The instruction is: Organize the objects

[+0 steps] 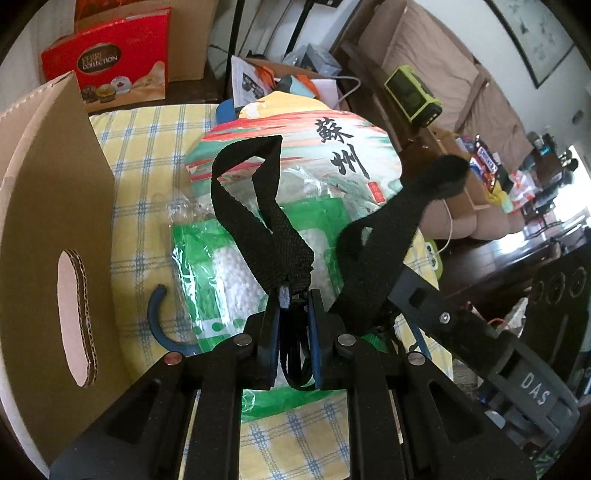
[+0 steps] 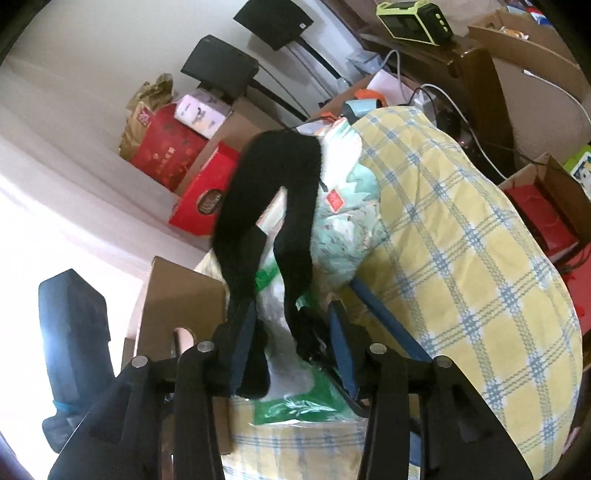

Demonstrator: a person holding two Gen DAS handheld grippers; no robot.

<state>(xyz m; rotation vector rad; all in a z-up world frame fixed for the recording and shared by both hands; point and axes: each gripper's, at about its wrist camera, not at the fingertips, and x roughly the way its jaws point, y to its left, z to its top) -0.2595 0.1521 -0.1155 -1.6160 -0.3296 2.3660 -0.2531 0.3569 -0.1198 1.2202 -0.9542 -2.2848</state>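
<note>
A black woven strap (image 1: 258, 221), looped and twisted, rises above a green-and-white plastic bag (image 1: 229, 266) on the yellow checked cloth (image 1: 147, 155), its end pinched in the downward-tilted left gripper (image 1: 295, 295), while the right gripper (image 2: 291, 314) stands spread around another black stretch.

Red cardboard gift box (image 1: 110, 55) — "FERRERO COLLECTION", partly glared. Colourful printed fan-shaped card (image 1: 295, 147) — black characters "蘇州". Grey plastic gripper body (image 1: 535, 391) — "DAS".

Upper left: red chocolate box (image 1: 110, 59) — behind it a brown carton (image 1: 192, 40). Upper right: lime-green device (image 1: 413, 94), framed picture (image 1: 532, 33).
</note>
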